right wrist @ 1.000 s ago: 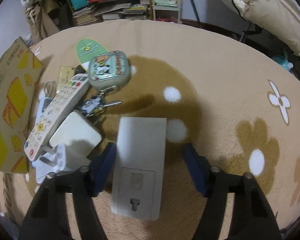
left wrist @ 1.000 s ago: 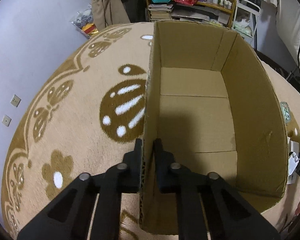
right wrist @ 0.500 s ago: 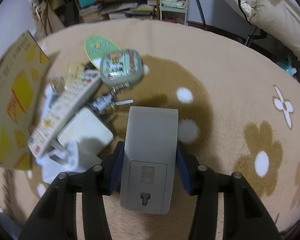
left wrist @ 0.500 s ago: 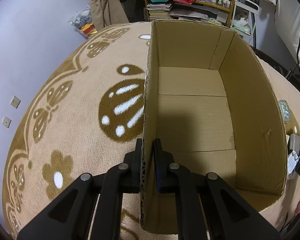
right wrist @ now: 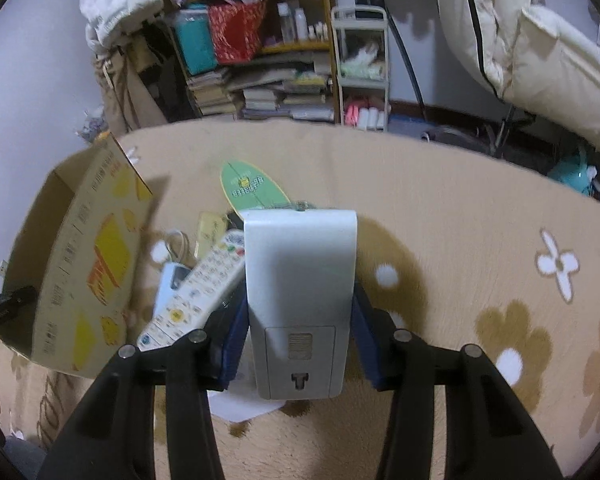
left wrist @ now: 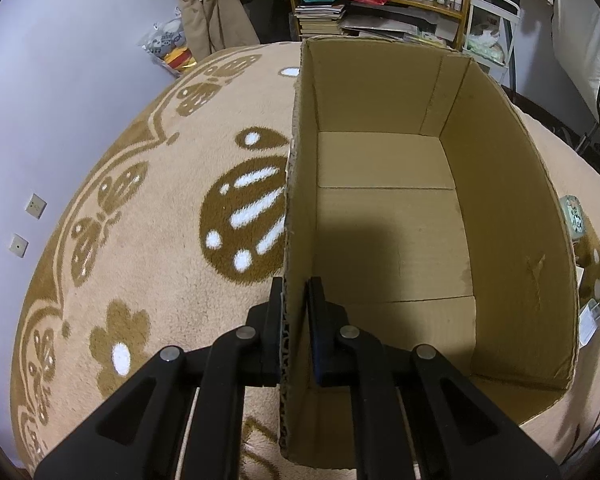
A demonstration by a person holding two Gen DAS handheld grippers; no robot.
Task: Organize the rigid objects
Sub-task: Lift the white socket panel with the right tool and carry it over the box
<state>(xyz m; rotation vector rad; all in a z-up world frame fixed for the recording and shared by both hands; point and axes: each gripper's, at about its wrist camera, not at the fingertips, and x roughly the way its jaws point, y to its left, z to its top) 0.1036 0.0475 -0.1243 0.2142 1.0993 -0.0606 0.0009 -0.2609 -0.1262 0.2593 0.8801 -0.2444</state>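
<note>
My left gripper (left wrist: 296,292) is shut on the near left wall of an open cardboard box (left wrist: 300,160), one finger inside and one outside. The box stands on the carpet and its floor is bare. My right gripper (right wrist: 300,304) is shut on a flat grey device (right wrist: 300,264), its blue pads (right wrist: 234,332) pressing both long sides. The device hangs above the carpet. Below and left of it lie a white remote (right wrist: 196,296), a green oval card (right wrist: 252,188), a yellow card (right wrist: 210,228) and a white adapter (right wrist: 240,408), partly hidden by the device.
In the right wrist view the printed box (right wrist: 84,256) stands left of the pile. A green tin (left wrist: 574,216) shows past the box's right wall. Cluttered shelves (right wrist: 260,60) and a white cart (right wrist: 360,72) line the carpet's far edge. Patterned carpet (right wrist: 480,240) stretches right.
My right gripper's jaws closed onto the grey device and lifted it off the carpet, with the view tipping up toward the shelves. The left gripper and the box have stayed put.
</note>
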